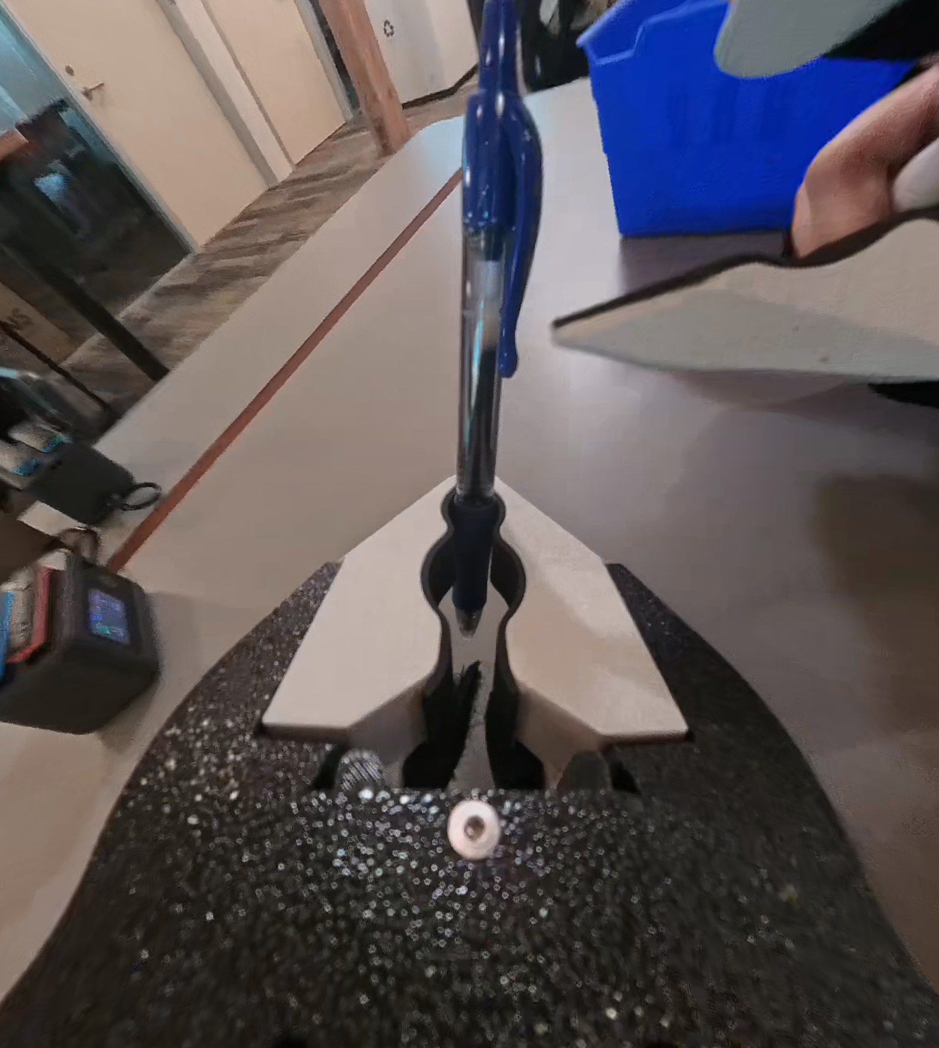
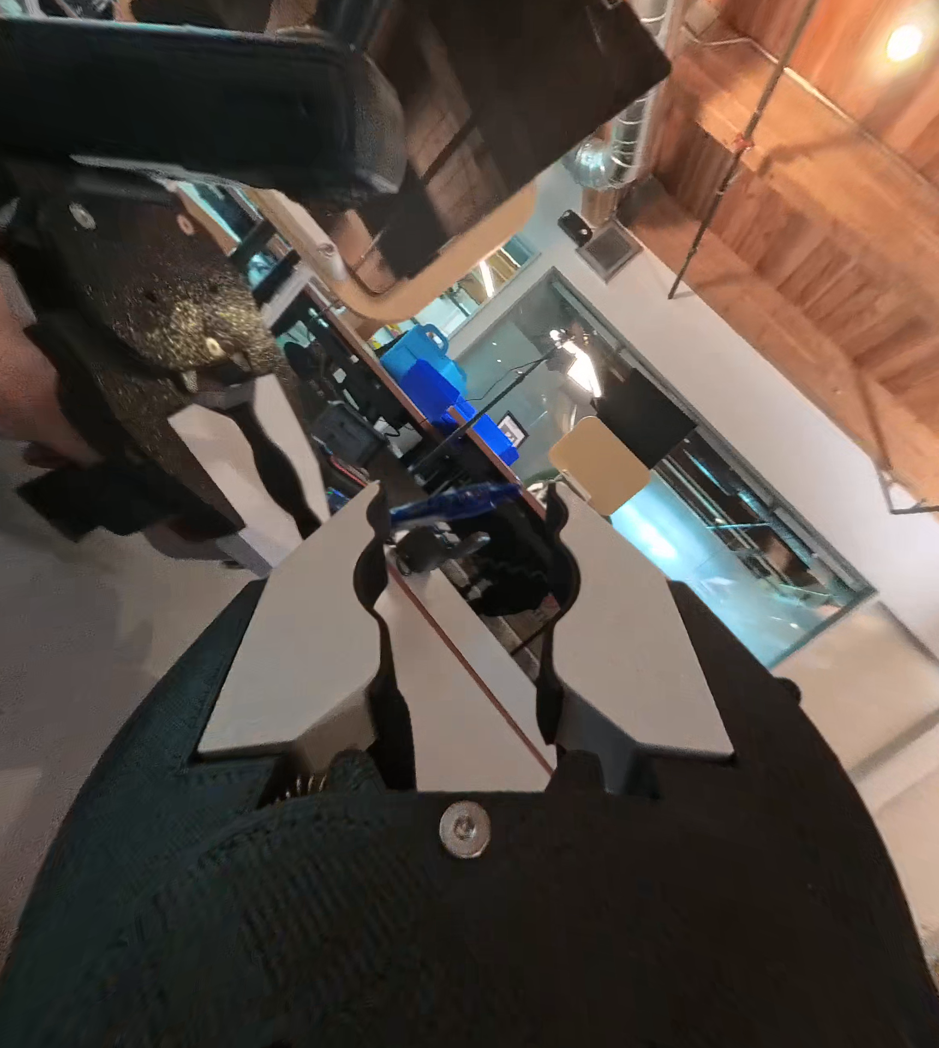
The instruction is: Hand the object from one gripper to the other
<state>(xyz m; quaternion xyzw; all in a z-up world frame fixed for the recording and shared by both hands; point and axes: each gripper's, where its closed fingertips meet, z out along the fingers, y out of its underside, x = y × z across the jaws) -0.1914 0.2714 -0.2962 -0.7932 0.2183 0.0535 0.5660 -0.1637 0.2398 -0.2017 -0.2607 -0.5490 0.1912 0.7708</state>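
A blue pen [image 1: 478, 340] with a clear barrel and a dark grip stands out forward from my left gripper [image 1: 475, 493], which is shut on the grip near the pen's tip. My right gripper [image 2: 464, 505] is open, and the pen's blue clip end [image 2: 450, 502] lies across the gap at its fingertips, touching neither jaw that I can see. In the left wrist view, one white finger [image 1: 767, 334] of the right gripper and the hand [image 1: 881, 153] holding it are to the right of the pen. The left gripper [image 2: 263, 487] shows at upper left in the right wrist view.
Both grippers are above a grey table [image 1: 682, 510] with a red-brown edge strip. A blue plastic bin [image 1: 710, 142] stands at the table's far right. Black equipment cases [image 1: 70, 641] sit on the floor to the left. Desks and more blue bins [image 2: 427, 374] lie beyond. Tip to tip, the grippers are about 10 cm apart.
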